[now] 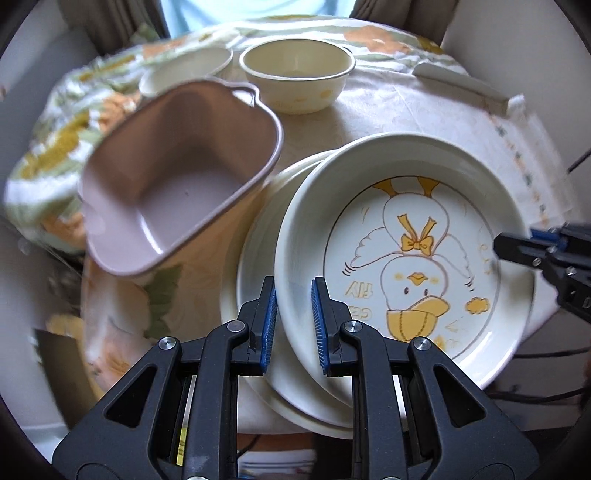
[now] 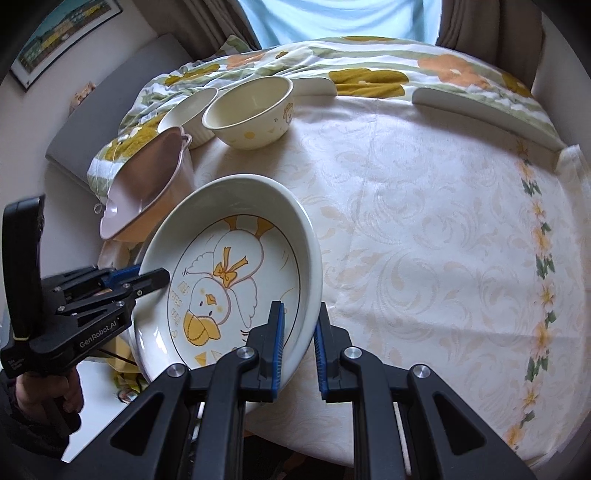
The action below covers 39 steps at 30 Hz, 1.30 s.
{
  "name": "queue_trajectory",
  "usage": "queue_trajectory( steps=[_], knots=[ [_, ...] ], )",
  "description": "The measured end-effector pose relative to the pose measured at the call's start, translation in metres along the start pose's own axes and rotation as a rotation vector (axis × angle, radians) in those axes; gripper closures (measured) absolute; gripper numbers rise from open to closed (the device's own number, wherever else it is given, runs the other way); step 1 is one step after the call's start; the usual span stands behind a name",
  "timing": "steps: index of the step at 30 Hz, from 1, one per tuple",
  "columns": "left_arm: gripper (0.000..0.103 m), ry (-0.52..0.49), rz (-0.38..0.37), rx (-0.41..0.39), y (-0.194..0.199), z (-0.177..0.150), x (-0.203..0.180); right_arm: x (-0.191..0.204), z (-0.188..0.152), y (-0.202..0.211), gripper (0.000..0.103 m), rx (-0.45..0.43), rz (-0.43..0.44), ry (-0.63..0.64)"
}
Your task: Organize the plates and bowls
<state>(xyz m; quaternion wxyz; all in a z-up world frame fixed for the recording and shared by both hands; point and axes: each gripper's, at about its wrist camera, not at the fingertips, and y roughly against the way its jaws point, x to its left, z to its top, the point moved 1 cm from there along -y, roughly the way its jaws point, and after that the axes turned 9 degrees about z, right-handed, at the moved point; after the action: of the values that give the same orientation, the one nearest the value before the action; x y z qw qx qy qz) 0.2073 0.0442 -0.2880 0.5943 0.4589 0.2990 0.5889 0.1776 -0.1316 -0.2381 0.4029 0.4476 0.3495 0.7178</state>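
The duck plate (image 1: 406, 236) is sitting tilted on another cream plate (image 1: 258, 295), low in the middle of the frame. The left claw (image 1: 294, 317) and the right claw (image 2: 299, 343) are each pinching its rim. A pink dish (image 1: 177, 177) is leaning at upper left, near two cream bowls (image 1: 295, 74).

A home, most likely a dining corner. The round tabletop (image 2: 424, 229) wears a cream damask cloth with a flower border, and a floral quilt (image 2: 369, 79) is bunched along its far side. Household crockery stands on it: a cartoon-duck plate (image 2: 236, 266), cream bowls (image 2: 247, 114), a pink dish (image 2: 144, 192). Brown curtains (image 2: 480, 26) frame a bright window, and a framed picture (image 2: 59, 40) hangs on the wall.
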Motion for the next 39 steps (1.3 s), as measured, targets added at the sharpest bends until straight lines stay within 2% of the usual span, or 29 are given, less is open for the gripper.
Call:
queue_trajectory(
  steps=[4,7,15,19,34,39],
  knots=[
    [0.087,-0.050,0.092,-0.037,0.004,-0.004,-0.008,0.007,-0.002,-0.002,0.089,0.006,-0.051,0.054],
    [0.087,-0.060,0.126,-0.042,0.004,-0.004,-0.009,0.014,-0.003,-0.004,0.089,0.002,-0.105,0.109],
    [0.087,-0.090,0.196,-0.052,0.005,-0.004,-0.015,0.018,-0.004,-0.009,0.089,-0.003,-0.153,0.151],
    [0.087,-0.116,0.256,-0.067,0.008,-0.007,-0.019,0.020,-0.004,-0.011,0.089,0.007,-0.165,0.159],
    [0.087,-0.084,0.226,-0.044,0.008,-0.005,-0.014,0.020,-0.005,-0.012,0.089,0.012,-0.146,0.149],
    [0.085,-0.015,0.169,0.003,0.010,-0.001,-0.005,0.017,-0.002,-0.004,0.089,0.003,-0.123,0.128]
  ],
)
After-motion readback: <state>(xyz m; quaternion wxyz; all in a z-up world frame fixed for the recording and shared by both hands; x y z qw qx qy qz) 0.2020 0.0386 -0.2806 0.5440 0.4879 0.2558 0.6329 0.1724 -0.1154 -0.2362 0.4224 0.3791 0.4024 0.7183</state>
